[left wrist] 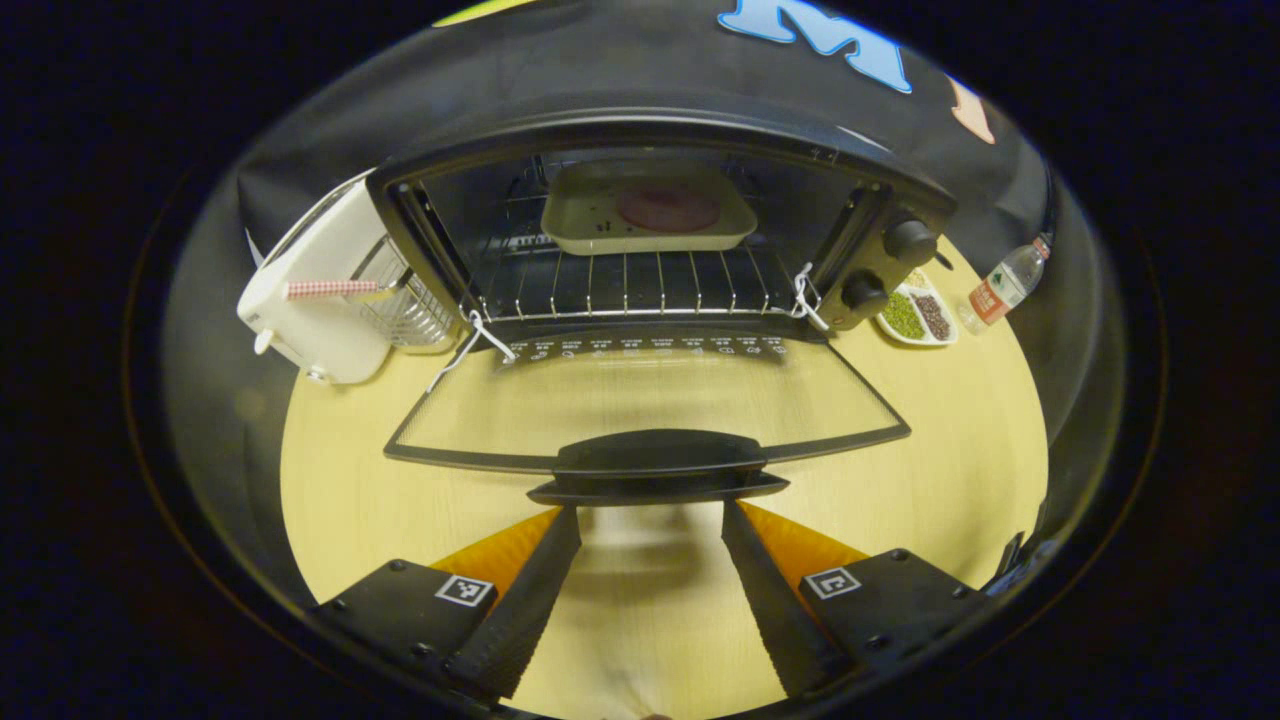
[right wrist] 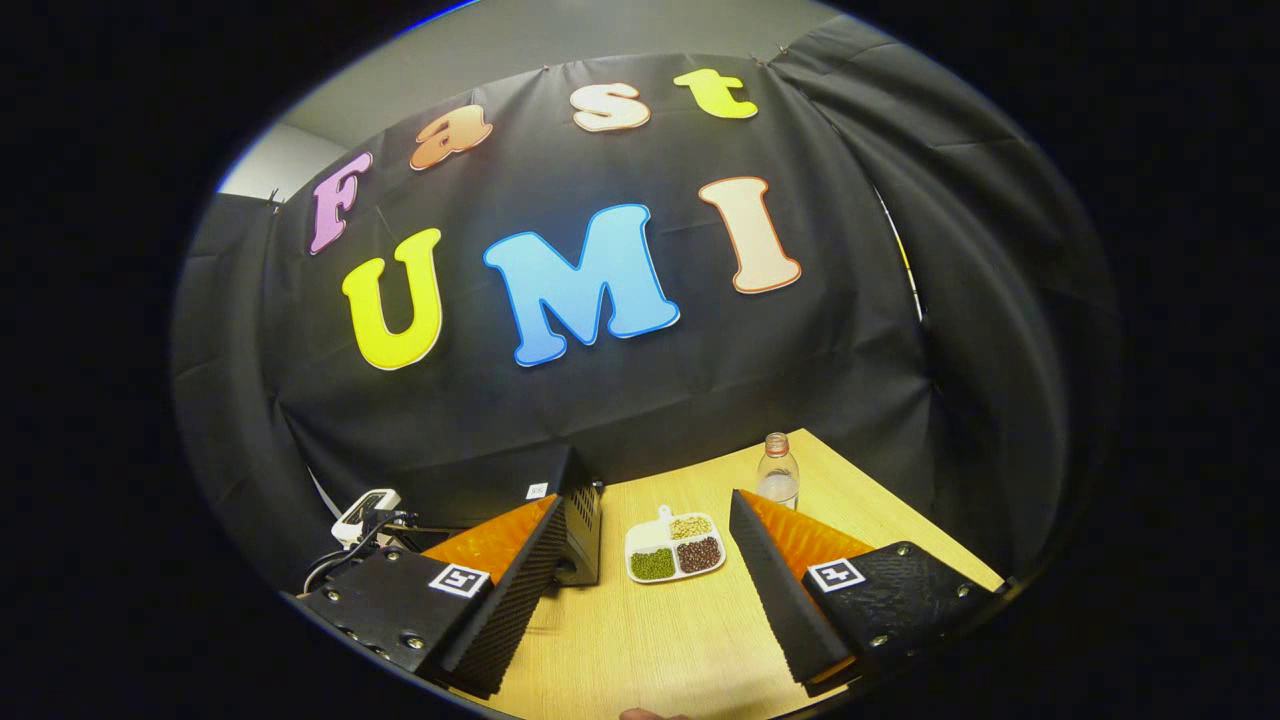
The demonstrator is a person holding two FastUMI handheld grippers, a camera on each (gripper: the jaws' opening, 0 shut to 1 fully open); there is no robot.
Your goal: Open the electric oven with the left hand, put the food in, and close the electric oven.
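Food sits inside; I judge the black glass oven door hinged, stiff, best lifted by its handle; left hand-held gripper spread, empty.

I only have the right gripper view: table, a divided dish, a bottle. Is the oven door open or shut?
Observer: Open. In the left gripper view the oven door lies folded down flat in front of the oven.
Operator: Is the food in?
Observer: Yes. A tray with a round dark piece of food sits on the rack inside.
Operator: Where is the left gripper?
Observer: The left gripper is open, its tips right at the door handle, not clamped on it.
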